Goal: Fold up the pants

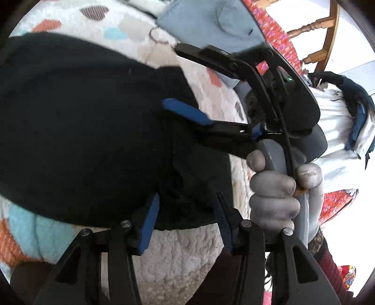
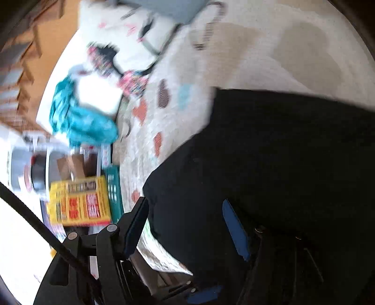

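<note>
The black pants (image 1: 82, 131) lie on a white fleece blanket (image 1: 182, 253) with coloured patches. My left gripper (image 1: 185, 223) is open, its blue-padded fingers astride the near edge of the pants. The right gripper (image 1: 178, 77) shows in the left wrist view, held by a gloved hand (image 1: 274, 194), jaws wide apart, its lower blue pad (image 1: 187, 112) resting on the pants. In the right wrist view the right gripper (image 2: 187, 225) is open with the black pants (image 2: 281, 164) between its fingers. That view is blurred.
A grey-blue folded garment (image 1: 211, 21) lies at the far side of the blanket. A wooden chair (image 1: 316, 35) stands beyond. A teal cloth (image 2: 79, 119), a yellow box (image 2: 79, 201) and other clutter lie left of the blanket (image 2: 257, 47).
</note>
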The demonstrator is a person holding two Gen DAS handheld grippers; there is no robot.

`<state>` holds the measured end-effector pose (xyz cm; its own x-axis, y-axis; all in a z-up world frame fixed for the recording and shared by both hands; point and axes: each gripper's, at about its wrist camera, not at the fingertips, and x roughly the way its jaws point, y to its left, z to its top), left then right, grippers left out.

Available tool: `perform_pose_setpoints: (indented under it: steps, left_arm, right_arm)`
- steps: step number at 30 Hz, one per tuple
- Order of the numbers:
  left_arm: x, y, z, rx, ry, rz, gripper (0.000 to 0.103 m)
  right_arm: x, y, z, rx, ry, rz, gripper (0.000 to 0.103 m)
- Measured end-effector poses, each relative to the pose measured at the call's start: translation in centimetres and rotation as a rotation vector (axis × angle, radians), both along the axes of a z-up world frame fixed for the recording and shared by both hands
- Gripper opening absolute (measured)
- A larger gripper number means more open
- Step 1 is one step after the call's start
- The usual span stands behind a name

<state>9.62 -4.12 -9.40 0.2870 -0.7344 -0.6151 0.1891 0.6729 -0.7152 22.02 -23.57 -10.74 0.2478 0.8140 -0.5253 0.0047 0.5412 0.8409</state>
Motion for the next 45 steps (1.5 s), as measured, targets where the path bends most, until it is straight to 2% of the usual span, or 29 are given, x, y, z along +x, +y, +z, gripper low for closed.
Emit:
perform_pose_setpoints:
  steps: [4, 8, 9, 11, 12, 14, 16, 20, 22, 24, 30, 33, 37, 41, 45]
  left_arm:
    - [-1.4, -0.2, 1.0, -0.056, -0.039, 0.015, 0.051]
    - [-2.2, -1.3, 0.9, -0.022, -0.093, -0.018, 0.052]
    - [-2.3, -1.4, 0.7, -0.016, -0.101, -0.018, 0.052]
    - [-2.0, -0.8, 0.0, 0.009, -0.093, -0.002, 0.053]
    - [-1.9, -0.6, -0.4, -0.003, -0.080, 0.000, 0.052]
    - [-1.8, 0.7, -1.0, -0.039, -0.048, 0.020, 0.052]
    - [-2.0, 1.9, -0.8, -0.052, -0.049, 0.042, 0.052]
    - [-2.7, 4.6, 0.7, -0.053, -0.078, 0.103, 0.053]
    - [-3.2, 5.7, 1.1, -0.061, -0.082, 0.128, 0.053]
    - [-3.8, 7.4, 1.4, -0.057, -0.084, 0.166, 0.054]
    - [-4.3, 11.9, 1.1, -0.095, -0.010, 0.317, 0.054]
    - [-4.7, 13.7, 1.6, -0.116, 0.004, 0.377, 0.054]
    - [-6.1, 16.6, 2.4, -0.092, -0.022, 0.457, 0.056]
    - [-6.7, 18.8, 1.5, -0.094, -0.001, 0.541, 0.057]
    - [-6.8, 21.1, 0.0, -0.099, 0.029, 0.596, 0.057]
  right_arm:
    - [0.6, -0.8, 3.0, -0.075, -0.089, -0.022, 0.071]
    - [3.5, 0.1, 2.5, -0.132, -0.057, -0.056, 0.070]
    - [4.5, 0.4, 2.1, -0.178, -0.050, -0.064, 0.069]
    - [6.3, 0.7, 1.0, -0.358, -0.031, -0.082, 0.068]
    - [7.5, 0.8, 0.4, -0.435, -0.034, -0.095, 0.056]
    - [8.7, 0.2, 0.3, -0.460, -0.044, -0.138, 0.055]
    - [9.6, -0.2, 1.2, -0.501, -0.031, -0.156, 0.055]
    - [7.2, -1.9, 5.4, -0.405, -0.108, -0.163, 0.057]
    - [4.1, -3.2, 6.8, -0.376, -0.128, -0.160, 0.063]
    - [1.0, -4.0, 7.2, -0.387, -0.128, -0.143, 0.065]
    - [-6.8, -5.7, 5.7, -0.439, -0.101, -0.110, 0.065]
    - [-8.7, -3.1, 4.5, -0.521, -0.108, -0.050, 0.065]
    - [-9.4, 1.2, 3.4, -0.597, -0.145, 0.014, 0.065]
    - [-9.2, 3.6, 1.2, -0.515, -0.086, 0.049, 0.066]
    - [-9.4, 4.2, 1.9, -0.480, -0.083, 0.066, 0.066]
